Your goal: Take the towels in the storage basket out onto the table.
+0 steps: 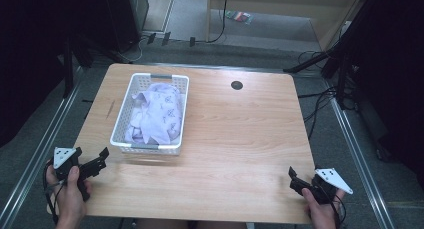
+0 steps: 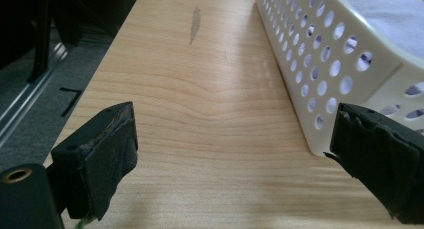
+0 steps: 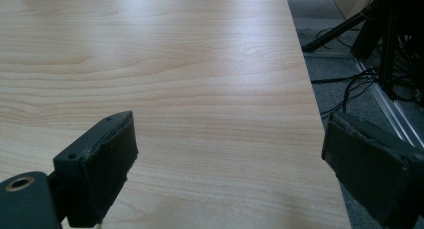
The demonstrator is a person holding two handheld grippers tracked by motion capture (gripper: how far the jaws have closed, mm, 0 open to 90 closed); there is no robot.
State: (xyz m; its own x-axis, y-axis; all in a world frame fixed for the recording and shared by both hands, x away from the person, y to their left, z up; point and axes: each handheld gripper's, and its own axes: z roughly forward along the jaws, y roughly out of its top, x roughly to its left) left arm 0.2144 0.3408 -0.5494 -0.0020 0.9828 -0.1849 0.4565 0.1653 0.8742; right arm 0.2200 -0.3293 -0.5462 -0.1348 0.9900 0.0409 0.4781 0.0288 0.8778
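A white perforated basket (image 1: 125, 114) stands on the left half of the wooden table (image 1: 240, 134), with a crumpled pale lilac patterned cloth (image 1: 159, 111) inside it. My left gripper (image 1: 103, 156) hovers at the table's near left corner, just short of the basket's near left corner (image 2: 320, 134). Its jaws stand wide open with bare wood between them (image 2: 230, 139). At the near right edge my right gripper (image 1: 292, 176) is also open, nothing between its pads (image 3: 100, 164). Both are held in a person's hands.
A dark round grommet hole (image 1: 236, 85) sits at the table's far middle. A dark streak (image 2: 194, 25) marks the wood left of the basket. Cables and stand legs (image 1: 320, 64) lie on the grey floor beyond the right edge. Metal rails (image 1: 40, 149) run along both sides.
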